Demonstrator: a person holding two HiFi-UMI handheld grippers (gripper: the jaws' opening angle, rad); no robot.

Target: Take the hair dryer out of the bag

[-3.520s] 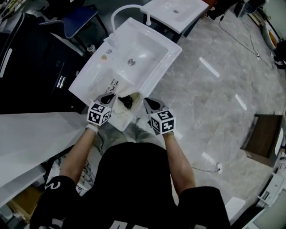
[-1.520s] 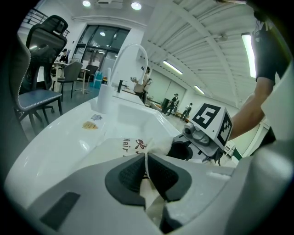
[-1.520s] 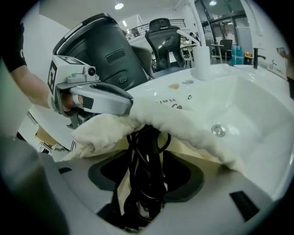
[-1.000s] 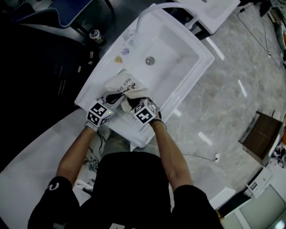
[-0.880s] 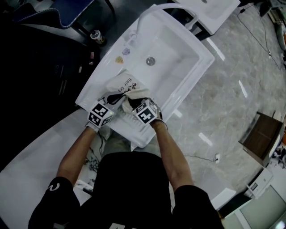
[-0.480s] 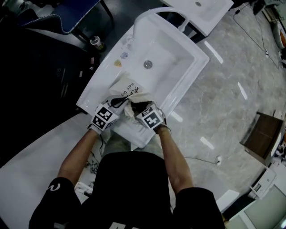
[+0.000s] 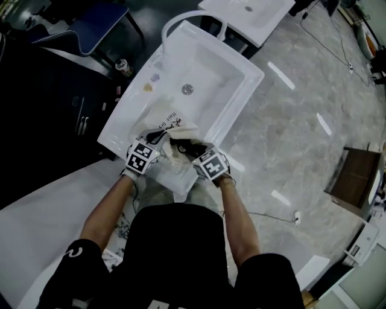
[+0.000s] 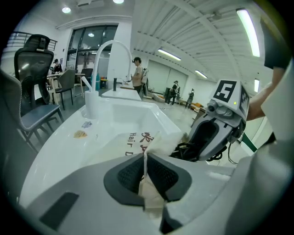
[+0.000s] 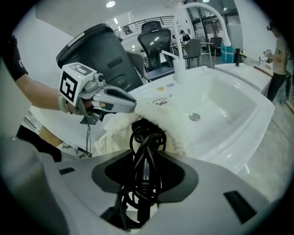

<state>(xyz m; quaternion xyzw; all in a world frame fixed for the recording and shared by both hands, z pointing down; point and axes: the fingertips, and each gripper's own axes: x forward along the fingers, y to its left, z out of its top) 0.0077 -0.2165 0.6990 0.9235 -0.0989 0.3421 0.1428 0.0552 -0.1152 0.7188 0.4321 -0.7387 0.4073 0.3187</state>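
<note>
A cream cloth bag (image 7: 173,125) with dark print lies on the front rim of the white sink (image 7: 224,84). My left gripper (image 7: 158,138) is shut on the bag's edge; a fold of its cloth (image 8: 148,146) sits pinched between the pads. My right gripper (image 7: 193,148) is at the bag's mouth, its jaws closing on the hair dryer's coiled black cord (image 9: 146,140), which runs between the pads. The cord (image 7: 184,145) trails out of the bag (image 9: 167,120). The dryer's body is hidden inside. In the right gripper view the left gripper (image 9: 131,103) holds the bag at the left.
A curved white faucet (image 7: 184,16) stands at the sink's far end, the drain (image 7: 187,89) in the basin. A second sink (image 7: 241,11) lies beyond. Dark cabinets and a blue chair (image 7: 84,27) are at the left, and a black bin (image 9: 98,50). Grey floor spreads right.
My right gripper has pulled up and back from the bag's mouth, drawing the black cord out with it. My left gripper keeps its hold on the bag's edge and has shifted slightly.
</note>
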